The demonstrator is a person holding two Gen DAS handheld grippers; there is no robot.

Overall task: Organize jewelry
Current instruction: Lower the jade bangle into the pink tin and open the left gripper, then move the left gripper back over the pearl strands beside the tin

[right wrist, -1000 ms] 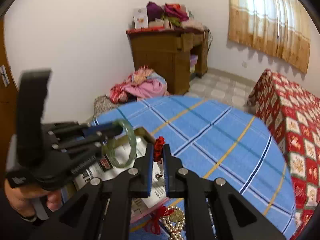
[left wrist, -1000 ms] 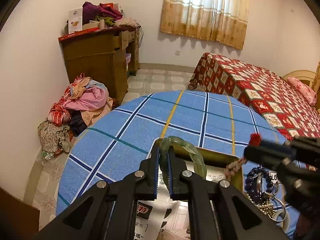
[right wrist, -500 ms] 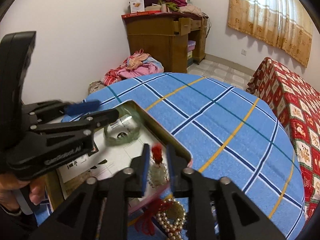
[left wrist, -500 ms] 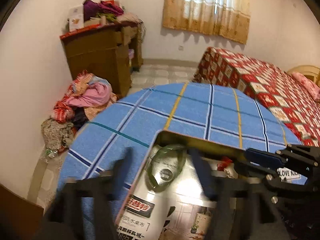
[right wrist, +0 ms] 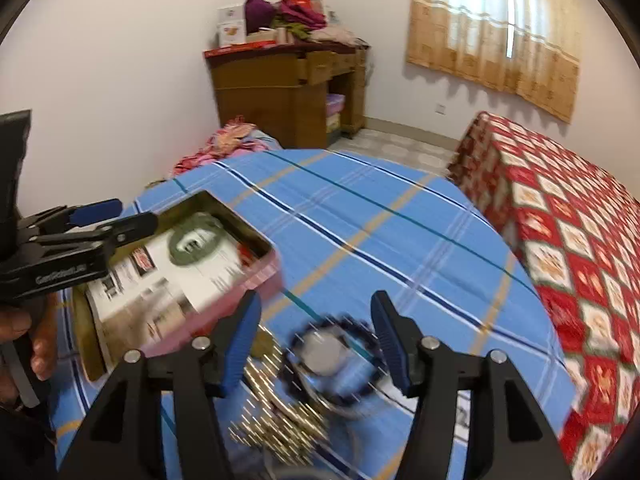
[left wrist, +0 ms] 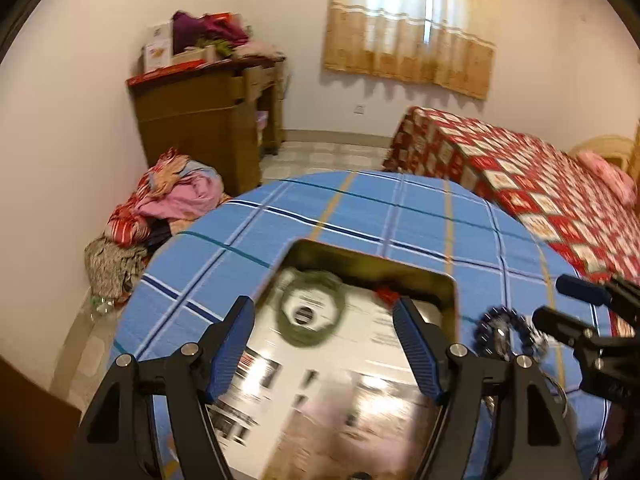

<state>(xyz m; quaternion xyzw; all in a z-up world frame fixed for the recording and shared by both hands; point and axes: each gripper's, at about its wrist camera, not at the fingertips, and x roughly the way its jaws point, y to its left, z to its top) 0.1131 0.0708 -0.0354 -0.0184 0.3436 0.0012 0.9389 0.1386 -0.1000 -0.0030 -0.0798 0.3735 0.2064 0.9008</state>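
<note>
Left tongs (left wrist: 323, 346) stand wide apart over the open tin (left wrist: 450, 294), gripping nothing. Green bangle (left wrist: 310, 314) lies loose on the paper lining inside the tin, a small red item (left wrist: 385, 293) just beside it. Right tongs (right wrist: 316, 344), jaws just opened to a moderate gap, hold nothing above the dark bead bracelet (right wrist: 334, 360), lying on the blue checked bench (right wrist: 380, 220) beside the tin.

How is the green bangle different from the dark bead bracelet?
The green bangle is one smooth ring; the dark bead bracelet is a loop of many small round beads. The bangle lies inside the tin box on printed paper; the bead bracelet lies outside it on the blue checked cloth, beside a heap of pearls. Both are round and lie flat, and no gripper holds either.
</note>
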